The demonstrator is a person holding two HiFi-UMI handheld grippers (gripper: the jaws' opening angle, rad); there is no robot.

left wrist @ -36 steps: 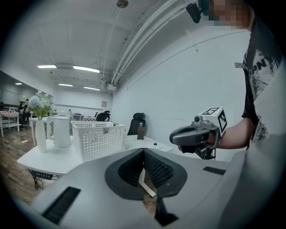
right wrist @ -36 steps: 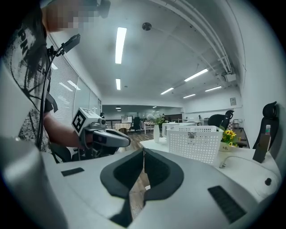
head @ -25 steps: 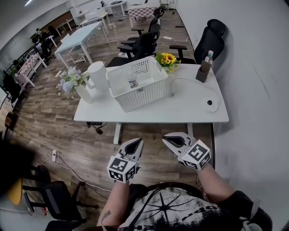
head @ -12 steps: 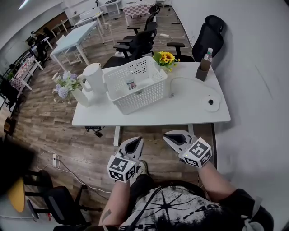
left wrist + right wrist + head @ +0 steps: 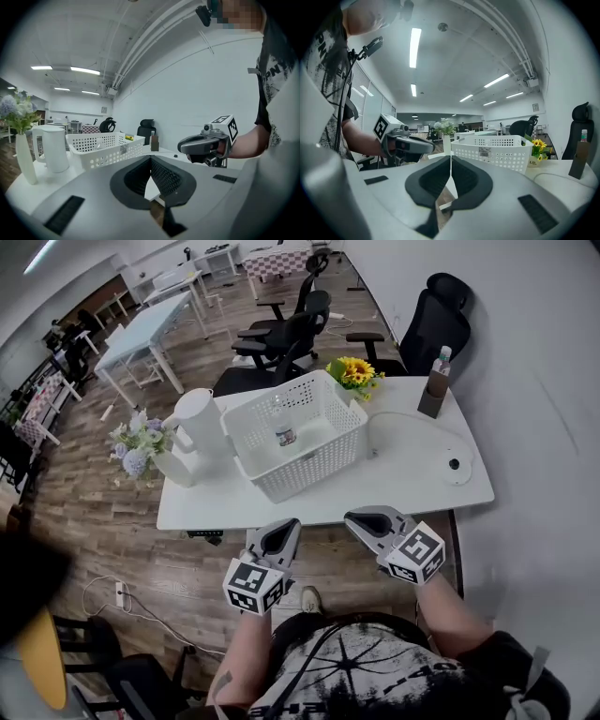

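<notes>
In front of the white perforated basket [image 5: 317, 468], on the person's side of it and short of the near edge of the white tabletop [image 5: 398, 486] that carries it, two items are held side by side over the wood-plank floor [image 5: 112, 521]. Left hand-held gripper [image 5: 279, 529]: clenched, ribbed pads pressed together along one line, nothing between them, pointing toward the basket's near-left corner and well apart from it. Right hand-held gripper [image 5: 367, 518]: likewise clenched and empty, pointing toward the tabletop just right of the basket, clear of the edge. Each carries a cube with square markers at its rear. Basket: rectangular, open-topped, set at a slant near the middle of the tabletop. Inside the basket: one small bottle [image 5: 286, 435], upright, toward the centre. Left of the basket, just beside it: a white lidded jug [image 5: 204, 423] with a handle. Further left of the basket, at the tabletop's corner: a white vase of pale flowers [image 5: 141, 440]. Behind the basket's far-right corner: a small pot of sunflowers [image 5: 354, 373]. Right of the basket, at the far edge: a brown holder with a bottle in it [image 5: 434, 395]. Right of the basket, nearer the person: a round white disc [image 5: 457, 465] with a cable running from it toward the basket. Beyond the basket, off the tabletop: black office chairs [image 5: 291, 334].
</notes>
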